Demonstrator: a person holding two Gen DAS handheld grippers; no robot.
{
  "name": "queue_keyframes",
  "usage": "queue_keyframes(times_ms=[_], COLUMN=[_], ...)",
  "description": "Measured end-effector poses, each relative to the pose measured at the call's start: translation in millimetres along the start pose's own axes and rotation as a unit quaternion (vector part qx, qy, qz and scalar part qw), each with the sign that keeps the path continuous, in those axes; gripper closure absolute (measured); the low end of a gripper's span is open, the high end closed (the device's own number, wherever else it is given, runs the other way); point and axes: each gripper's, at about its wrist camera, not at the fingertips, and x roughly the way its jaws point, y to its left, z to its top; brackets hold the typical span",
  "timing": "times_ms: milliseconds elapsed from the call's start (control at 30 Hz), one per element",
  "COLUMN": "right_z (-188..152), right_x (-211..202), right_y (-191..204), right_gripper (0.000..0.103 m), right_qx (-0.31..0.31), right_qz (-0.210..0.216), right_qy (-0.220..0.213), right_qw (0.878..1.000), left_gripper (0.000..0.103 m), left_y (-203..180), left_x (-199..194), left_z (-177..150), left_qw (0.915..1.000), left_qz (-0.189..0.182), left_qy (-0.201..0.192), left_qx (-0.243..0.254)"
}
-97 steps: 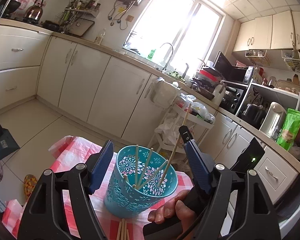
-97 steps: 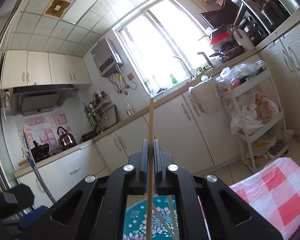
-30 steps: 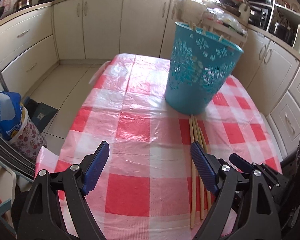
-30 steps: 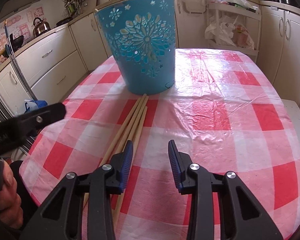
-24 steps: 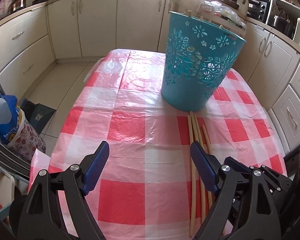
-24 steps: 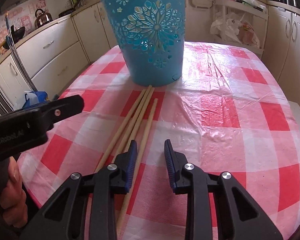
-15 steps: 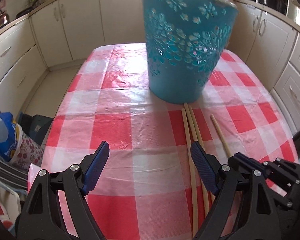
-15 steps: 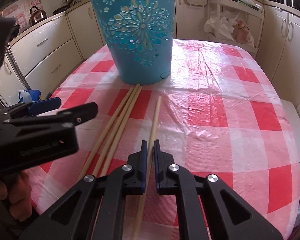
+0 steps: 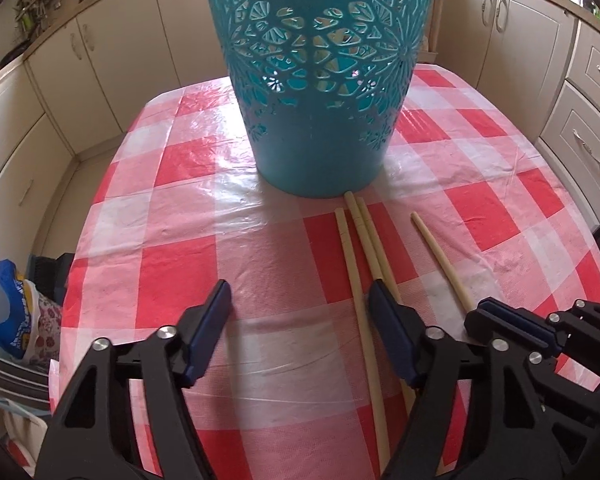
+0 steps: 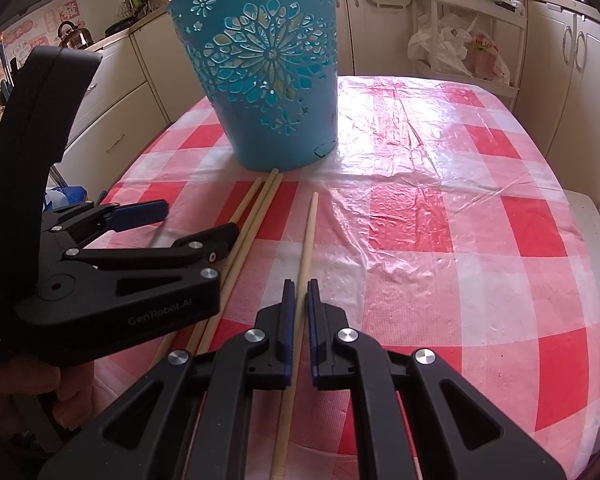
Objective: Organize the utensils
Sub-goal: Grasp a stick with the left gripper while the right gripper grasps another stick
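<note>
One chopstick (image 10: 306, 246) lies on the checked tabletop (image 10: 440, 216), clenched in the right tool (image 10: 299, 294); three chopsticks (image 9: 360, 248) lie under the released left tool (image 9: 298, 300), near the turquoise basket (image 9: 320, 80).

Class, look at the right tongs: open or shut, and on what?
Shut. The right tongs pinch a single chopstick, set apart from the other three chopsticks on the table.

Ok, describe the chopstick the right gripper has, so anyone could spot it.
Find the teal cut-out basket on the checked tablecloth. Just in front of it lie four wooden chopsticks. Three lie bunched together; the one you want lies alone to their right, clamped in the right gripper.
</note>
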Motion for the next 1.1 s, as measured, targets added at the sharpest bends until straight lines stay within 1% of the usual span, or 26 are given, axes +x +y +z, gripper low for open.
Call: queue_keyframes(times_ms=[33,100,133,200,367,433,467,500,533,567,600,633,667,700,767,800,867,967,1000,1100], right_z=[0,0,0,1,6,8,9,9,9,9,8,8,8,8,10,11,12,12,12,13], right_x=[0,0,0,1,4,6,7,7,7,7,7,6,6,6,6,8,9,12,12,11], right_y=[0,0,0,0,2,2,3,3,4,4,4,2,0,-1,-4,-4,0,4,4,-3], right_gripper=[0.096,0.096,0.096,0.096,0.096,0.096,0.096,0.096,0.096,0.096,0.097,0.097,0.097,0.097,0.096,0.094,0.093,0.094,0.097,0.097], right_qx=[0.000,0.000,0.000,0.000,-0.002,-0.006,-0.010,-0.012,-0.015,-0.018,-0.017,-0.015,-0.013,-0.011,-0.003,-0.002,-0.020,-0.037,-0.038,-0.012], right_qz=[0.000,0.000,0.000,-0.001,-0.003,-0.005,-0.007,-0.008,-0.010,-0.011,-0.012,-0.012,-0.012,-0.009,-0.007,-0.004,-0.007,-0.015,-0.017,-0.007], right_qy=[0.000,0.001,0.002,0.003,0.008,0.010,0.010,0.011,0.011,0.010,0.010,0.009,0.008,0.008,0.008,0.014,0.016,0.019,0.018,0.013], right_qw=[1.000,1.000,1.000,1.000,1.000,1.000,1.000,1.000,1.000,1.000,1.000,1.000,1.000,1.000,1.000,1.000,1.000,0.999,0.999,1.000], left_gripper=[0.050,0.078,0.083,0.096,0.096,0.093,0.083,0.064,0.057,0.055,0.058,0.065,0.082,0.092,0.094,0.093,0.093,0.094,0.097,0.098], left_y=[-1,-4,-6,-8,-7,-5,-5,-4,-4,-3,-4,-5,-7,-9,-12,-14,-14,-15,-16,-16], left_x=[-1,-2,-3,-5,-9,-8,-7,-6,-4,-2,-1,-1,-1,-2,-2,-2,-2,-2,-2,-6], left_z=[0,1,0,-2,-7,-4,-2,1,3,4,4,4,4,4,4,4,5,5,5,4], left_qw=[0.9999,0.9997,0.9995,0.9991,0.9974,0.9971,0.9973,0.9978,0.9985,0.9986,0.9987,0.9985,0.9981,0.9975,0.9972,0.9971,0.9971,0.9969,0.9965,0.9964], left_qz=[-0.011,-0.019,-0.025,-0.038,-0.065,-0.068,-0.065,-0.056,-0.042,-0.040,-0.038,-0.038,-0.045,-0.053,-0.051,-0.048,-0.047,-0.048,-0.051,-0.056], left_qy=[-0.002,-0.005,-0.006,-0.005,0.008,0.019,0.022,0.023,0.025,0.026,0.024,0.020,0.018,0.020,0.021,0.021,0.022,0.020,0.018,0.014], left_qx=[0.002,0.011,0.016,0.020,0.029,0.029,0.028,0.027,0.025,0.024,0.026,0.033,0.038,0.041,0.050,0.054,0.055,0.059,0.063,0.062])
